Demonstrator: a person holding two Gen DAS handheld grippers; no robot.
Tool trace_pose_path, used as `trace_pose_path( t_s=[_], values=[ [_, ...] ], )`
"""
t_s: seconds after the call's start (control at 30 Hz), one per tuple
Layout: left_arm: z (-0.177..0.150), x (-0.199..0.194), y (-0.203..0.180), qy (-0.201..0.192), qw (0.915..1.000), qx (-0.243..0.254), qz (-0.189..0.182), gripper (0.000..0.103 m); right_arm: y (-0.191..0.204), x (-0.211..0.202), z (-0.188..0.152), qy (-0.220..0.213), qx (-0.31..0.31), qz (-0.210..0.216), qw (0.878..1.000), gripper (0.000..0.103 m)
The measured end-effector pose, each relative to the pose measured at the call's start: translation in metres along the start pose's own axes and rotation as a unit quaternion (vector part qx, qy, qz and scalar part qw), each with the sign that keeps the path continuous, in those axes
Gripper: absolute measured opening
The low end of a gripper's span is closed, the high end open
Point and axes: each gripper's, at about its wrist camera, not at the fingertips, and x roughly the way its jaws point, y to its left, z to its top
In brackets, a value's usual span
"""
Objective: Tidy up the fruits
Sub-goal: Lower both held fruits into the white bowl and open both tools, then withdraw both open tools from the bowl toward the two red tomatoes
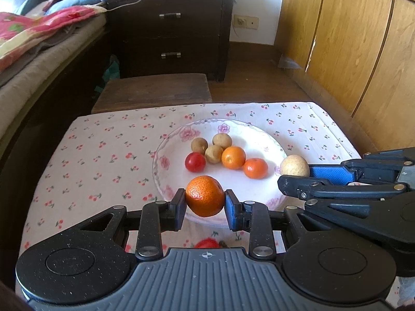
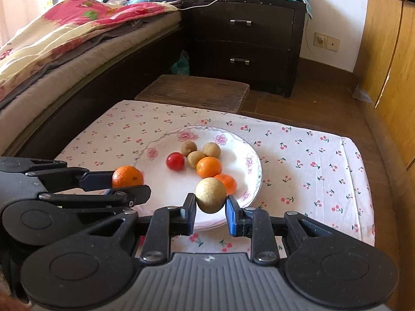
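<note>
My left gripper [image 1: 205,203] is shut on an orange mandarin [image 1: 205,196], which hangs just above the near rim of a white flowered plate [image 1: 259,134]. My right gripper [image 2: 210,203] is shut on a round tan fruit [image 2: 210,195] over the plate's [image 2: 249,153] near right edge. Each gripper shows in the other's view: the right gripper [image 1: 295,175] with its tan fruit [image 1: 295,165], the left gripper [image 2: 128,182] with its mandarin [image 2: 127,176]. On the plate lie a red tomato [image 1: 195,162], three small tan fruits [image 1: 213,154] and two oranges [image 1: 233,157].
A cherry-print cloth [image 1: 103,155] covers the low table. A red fruit [image 1: 206,243] lies on it, half hidden behind my left gripper. Beyond the table stand a wooden stool [image 1: 155,90], a dark nightstand [image 1: 171,31], a bed [image 1: 39,39] on the left and a wooden wardrobe [image 1: 350,39] on the right.
</note>
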Motion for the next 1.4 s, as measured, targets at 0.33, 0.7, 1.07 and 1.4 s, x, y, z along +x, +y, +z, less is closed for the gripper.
trace_pose_path(
  t_s=[0.33, 0.7, 1.07, 1.4],
  values=[
    [0.007, 0.034, 0.004, 0.024, 0.9997, -0.005, 0.006, 0.038, -0.008, 0.034, 0.004, 0.019, 0.004, 0.007, 1.0, 0.027],
    [0.005, 0.044, 0.011, 0.037, 0.9991, -0.018, 0.011, 0.038, -0.005, 0.043, 0.005, 0.023, -0.003, 0.007, 1.0, 0.028],
    [0.006, 0.044, 0.012, 0.035, 0.9991, -0.022, 0.014, 0.039, -0.006, 0.042, 0.006, 0.015, 0.002, 0.011, 1.0, 0.028],
    [0.01, 0.037, 0.015, 0.025, 0.9992, -0.03, 0.009, 0.045, -0.011, 0.033, 0.007, 0.003, 0.016, 0.014, 1.0, 0.028]
  ],
)
